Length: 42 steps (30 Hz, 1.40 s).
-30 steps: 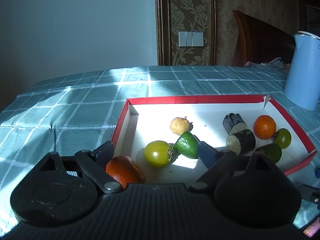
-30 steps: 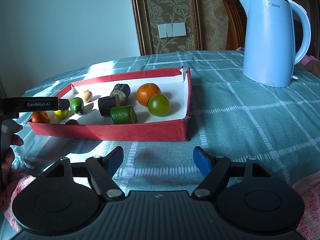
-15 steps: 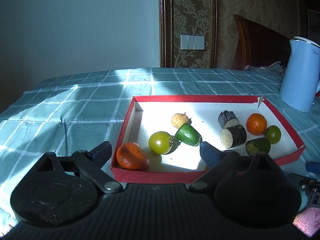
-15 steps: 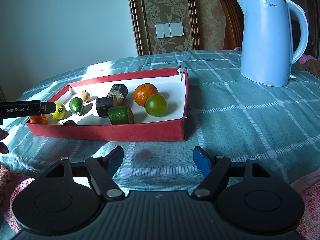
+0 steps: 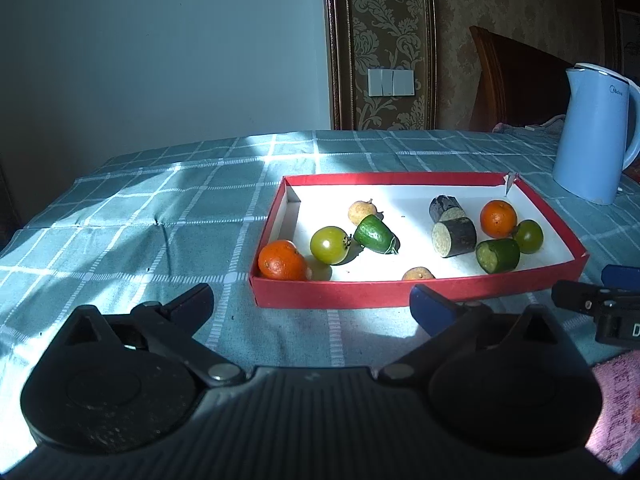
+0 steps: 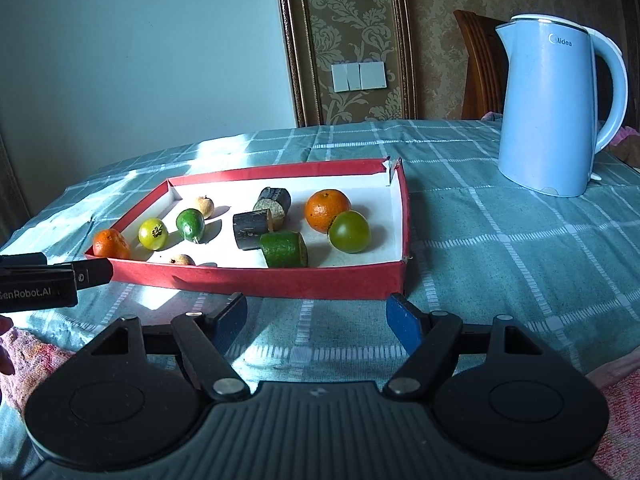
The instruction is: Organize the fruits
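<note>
Fruits: two oranges, green tomatoes, cut pieces, all inside my red tray.
Near orange: tray's 7 o'clock corner, beside a green tomato.
My left hand-held gripper: wide open, empty, short of the tray.
My right hand-held gripper: wide open, empty.
Kettle: on the desk, 2 o'clock of the tray.

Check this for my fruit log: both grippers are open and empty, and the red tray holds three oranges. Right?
Not quite. The red tray holds two oranges: one in its near left corner, one toward the right, as the left wrist view shows. The left gripper and the right gripper are indeed open and empty.
</note>
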Each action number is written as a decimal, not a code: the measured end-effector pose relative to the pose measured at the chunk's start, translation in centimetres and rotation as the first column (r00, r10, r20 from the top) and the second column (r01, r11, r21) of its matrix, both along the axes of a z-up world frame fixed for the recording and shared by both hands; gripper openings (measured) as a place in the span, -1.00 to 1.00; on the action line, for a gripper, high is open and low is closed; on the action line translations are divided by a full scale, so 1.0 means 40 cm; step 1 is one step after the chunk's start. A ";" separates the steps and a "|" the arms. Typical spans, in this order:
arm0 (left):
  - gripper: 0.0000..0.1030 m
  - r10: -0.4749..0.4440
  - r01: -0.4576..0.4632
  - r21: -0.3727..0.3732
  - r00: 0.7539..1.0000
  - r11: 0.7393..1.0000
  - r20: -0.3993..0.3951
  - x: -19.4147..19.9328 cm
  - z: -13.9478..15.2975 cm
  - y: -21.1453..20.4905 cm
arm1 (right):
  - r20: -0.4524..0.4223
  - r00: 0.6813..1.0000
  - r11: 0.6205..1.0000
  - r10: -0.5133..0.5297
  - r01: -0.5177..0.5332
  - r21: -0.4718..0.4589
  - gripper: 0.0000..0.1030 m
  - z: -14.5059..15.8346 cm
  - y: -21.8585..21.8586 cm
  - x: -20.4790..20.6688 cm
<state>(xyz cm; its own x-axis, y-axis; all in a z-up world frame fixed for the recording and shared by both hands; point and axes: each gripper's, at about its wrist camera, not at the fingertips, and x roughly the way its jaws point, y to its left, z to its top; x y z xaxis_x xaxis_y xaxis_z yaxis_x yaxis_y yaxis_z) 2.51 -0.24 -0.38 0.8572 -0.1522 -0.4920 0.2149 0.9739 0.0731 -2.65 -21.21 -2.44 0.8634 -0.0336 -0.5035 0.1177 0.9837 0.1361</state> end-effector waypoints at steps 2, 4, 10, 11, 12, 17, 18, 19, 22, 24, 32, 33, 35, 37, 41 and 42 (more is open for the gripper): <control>1.00 0.014 -0.014 0.000 1.000 1.000 0.005 -0.014 0.011 -0.003 | 0.010 1.000 1.000 -0.009 0.009 -0.010 0.49 0.014 0.011 -0.002; 1.00 0.016 -0.016 -0.011 1.000 1.000 -0.001 -0.020 0.023 -0.003 | 0.008 1.000 1.000 -0.021 0.021 -0.019 0.49 0.026 0.023 -0.001; 1.00 0.025 -0.025 0.005 1.000 1.000 0.003 -0.029 0.041 -0.012 | 0.015 0.999 0.999 -0.036 0.036 -0.008 0.58 0.032 0.032 -0.005; 1.00 0.028 -0.028 0.011 1.000 1.000 0.005 -0.030 0.041 -0.013 | 0.012 0.999 0.999 -0.034 0.034 -0.007 0.58 0.030 0.033 -0.004; 1.00 0.032 -0.033 0.017 0.999 0.999 0.008 -0.031 0.042 -0.013 | 0.010 0.999 0.999 -0.033 0.033 -0.005 0.58 0.030 0.034 -0.003; 1.00 0.030 -0.030 0.010 1.000 1.000 0.002 -0.030 0.048 -0.009 | 0.008 0.999 0.999 -0.035 0.035 -0.016 0.58 0.029 0.038 -0.001; 1.00 0.031 -0.031 0.011 0.999 0.999 0.005 -0.031 0.050 -0.009 | 0.009 0.999 0.999 -0.036 0.037 -0.017 0.58 0.029 0.039 -0.001; 1.00 0.031 -0.031 0.015 0.999 0.999 0.008 -0.032 0.051 -0.010 | 0.011 0.999 0.999 -0.037 0.037 -0.017 0.58 0.029 0.040 -0.001; 1.00 0.034 -0.034 0.005 0.999 0.999 0.004 -0.032 0.057 -0.007 | 0.012 0.999 0.999 -0.038 0.038 -0.023 0.58 0.031 0.047 0.001; 1.00 0.040 -0.040 0.000 0.999 0.999 0.008 -0.033 0.064 -0.004 | 0.014 0.999 0.999 -0.036 0.037 -0.033 0.58 0.032 0.052 0.002; 1.00 0.051 -0.051 0.000 0.998 0.999 0.023 -0.033 0.073 0.001 | 0.021 0.999 0.998 -0.033 0.034 -0.051 0.58 0.036 0.061 0.002; 1.00 0.051 -0.052 0.006 0.998 0.999 0.026 -0.033 0.073 -0.001 | 0.017 0.999 0.998 -0.031 0.032 -0.050 0.58 0.036 0.062 0.003; 1.00 0.053 -0.054 0.017 0.998 0.998 0.033 -0.036 0.073 -0.005 | 0.018 0.999 0.998 -0.031 0.032 -0.051 0.58 0.036 0.062 0.005; 1.00 0.051 -0.051 0.020 0.998 0.998 0.037 -0.037 0.073 -0.008 | 0.018 0.999 0.998 -0.032 0.033 -0.052 0.58 0.036 0.063 0.005; 1.00 0.036 -0.036 0.010 0.999 0.999 0.034 -0.035 0.073 -0.009 | 0.019 0.999 0.998 -0.032 0.033 -0.053 0.58 0.037 0.064 0.006; 1.00 0.031 -0.031 0.007 0.999 0.999 0.034 -0.035 0.072 -0.010 | 0.019 0.999 0.998 -0.031 0.032 -0.054 0.58 0.037 0.065 0.006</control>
